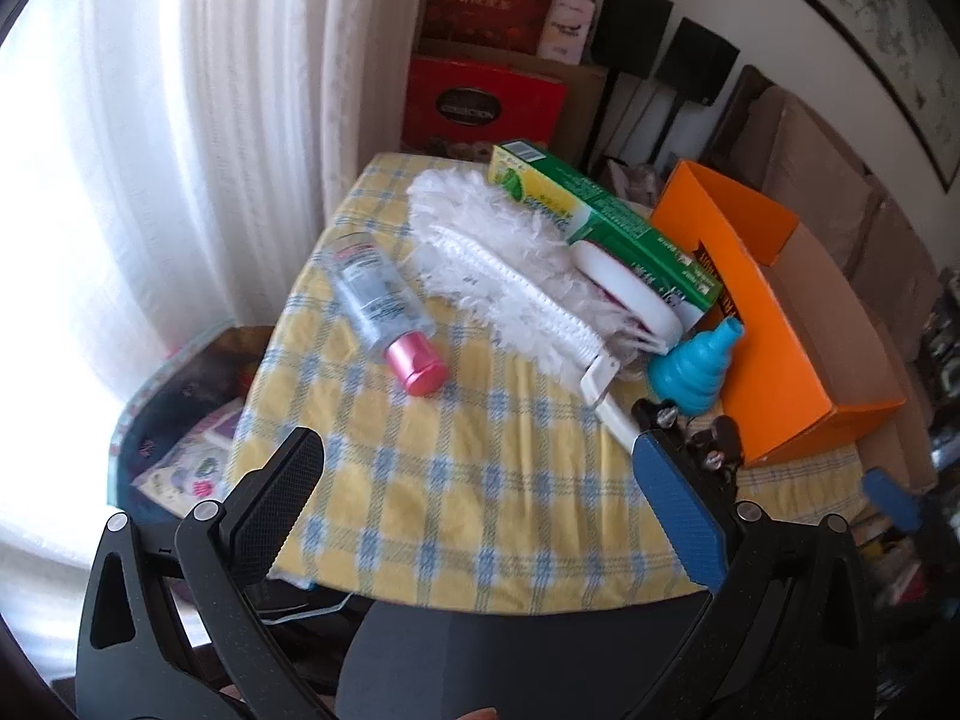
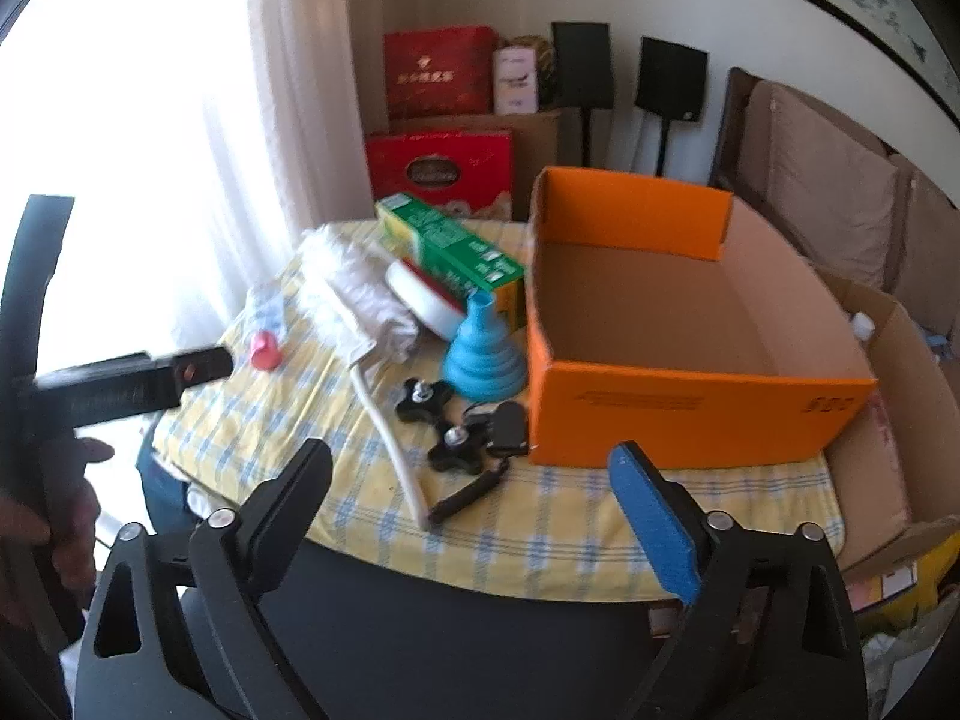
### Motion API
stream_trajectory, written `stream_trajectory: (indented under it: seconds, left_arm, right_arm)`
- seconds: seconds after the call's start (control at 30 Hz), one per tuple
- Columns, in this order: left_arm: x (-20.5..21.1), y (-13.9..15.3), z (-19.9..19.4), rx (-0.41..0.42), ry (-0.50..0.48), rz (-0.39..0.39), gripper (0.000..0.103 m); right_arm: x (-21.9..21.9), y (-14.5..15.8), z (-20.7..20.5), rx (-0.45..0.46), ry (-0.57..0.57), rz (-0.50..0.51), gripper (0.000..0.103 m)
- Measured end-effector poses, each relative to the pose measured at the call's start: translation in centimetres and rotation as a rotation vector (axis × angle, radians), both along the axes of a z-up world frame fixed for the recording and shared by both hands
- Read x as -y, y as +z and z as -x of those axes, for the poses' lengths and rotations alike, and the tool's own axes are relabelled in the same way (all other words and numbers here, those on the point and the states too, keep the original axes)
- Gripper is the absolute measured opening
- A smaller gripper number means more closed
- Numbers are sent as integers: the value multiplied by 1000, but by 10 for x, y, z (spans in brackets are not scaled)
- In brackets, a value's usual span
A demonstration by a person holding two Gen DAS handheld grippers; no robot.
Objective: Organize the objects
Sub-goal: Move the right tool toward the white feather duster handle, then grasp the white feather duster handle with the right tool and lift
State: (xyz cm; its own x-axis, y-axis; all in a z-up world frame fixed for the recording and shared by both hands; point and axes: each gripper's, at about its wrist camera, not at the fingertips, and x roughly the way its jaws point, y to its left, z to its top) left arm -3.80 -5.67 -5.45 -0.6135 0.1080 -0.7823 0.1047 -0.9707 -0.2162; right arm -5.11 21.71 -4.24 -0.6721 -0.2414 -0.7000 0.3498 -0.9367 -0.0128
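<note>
I am holding both grippers over the near edge of the checked tablecloth [image 2: 576, 516], and I am using the orange box [image 2: 690, 408] as my landmark. The left gripper [image 1: 480, 468] is standing released, its jaws wide apart with nothing between them. The right gripper [image 2: 474, 480] is released too, its jaws spread over bare cloth and gripping nothing.

The orange box is sitting open and showing a bare cardboard floor. Just left of the box, a blue funnel [image 2: 483, 354] is standing wide end down. Behind the funnel, a green carton [image 2: 456, 249] is lying close against the box's left wall, with a white round pad [image 2: 423, 297] leaning on it. Further left of the box, a white fluffy duster [image 1: 498, 258] is stretching across the cloth, its white handle [image 2: 390, 438] pointing toward me. Farthest from the box, a clear bottle with a pink cap [image 1: 384, 306] is lying on its side. In front of the box's near left corner, black knobs and a strap [image 2: 462, 438] are lying beside the handle.
</note>
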Motion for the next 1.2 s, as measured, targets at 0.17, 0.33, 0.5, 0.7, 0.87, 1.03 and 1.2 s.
stream_trajectory:
  seconds: [0.17, 0.33, 0.5, 0.7, 0.87, 1.03, 1.2]
  left_arm:
    - [-8, -4, 25, -1, -48, -15, 103]
    - [-28, -14, 48, 19, -124, 4, 101]
    - [-45, -23, 66, 40, -183, 32, 97]
    - [-61, -34, 83, 71, -245, 68, 89]
    - [-69, -45, 88, 102, -276, 109, 77]
    - [-74, -54, 92, 119, -293, 116, 57]
    - [-71, -60, 95, 128, -280, 98, 40]
  right_arm:
    - [7, -17, 7, 38, 14, -10, 88]
    - [9, -28, 14, 67, 18, -17, 85]
    - [6, -32, 18, 87, 10, -6, 85]
    - [4, -35, 21, 96, 3, -2, 85]
    - [3, -38, 24, 107, -1, 3, 85]
    - [4, -41, 27, 116, -5, 2, 85]
    - [8, -44, 30, 129, -6, 6, 85]
